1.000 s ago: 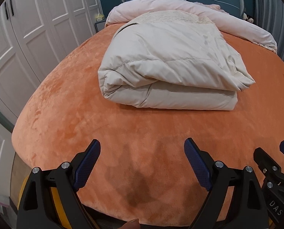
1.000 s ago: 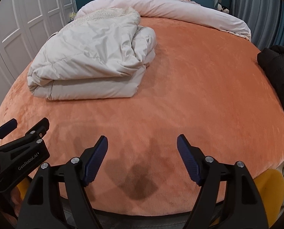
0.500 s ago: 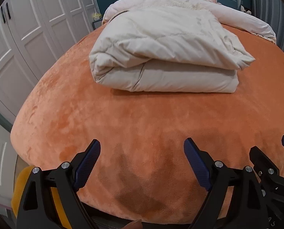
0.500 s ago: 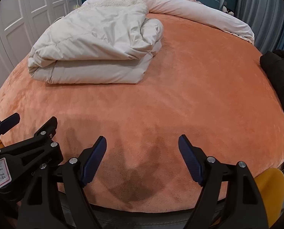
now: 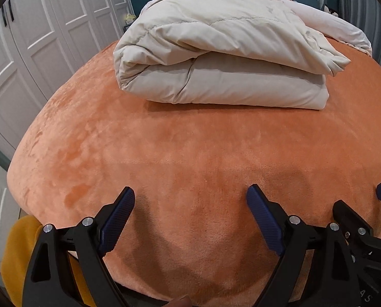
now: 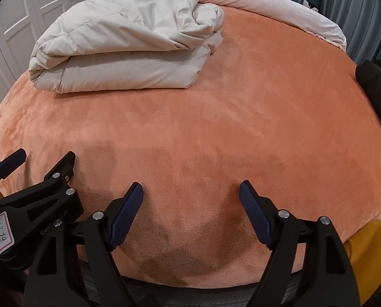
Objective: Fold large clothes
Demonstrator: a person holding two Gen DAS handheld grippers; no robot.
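A cream padded garment lies folded in thick layers on the orange bed cover, toward the far left of the bed. My left gripper stands open low over the near edge of the cover, well short of the garment, with nothing between its blue pads. My right gripper is open too, beside the left one and over bare cover. Each gripper shows at the edge of the other's view.
A pale pink duvet lies along the head of the bed. A black garment sits at the bed's right edge. White wardrobe doors stand on the left. Yellow cloth shows by the near edge.
Both grippers have sunk toward the bed's near edge, so the folded garment now appears larger and higher in each view. Both stay open and empty.
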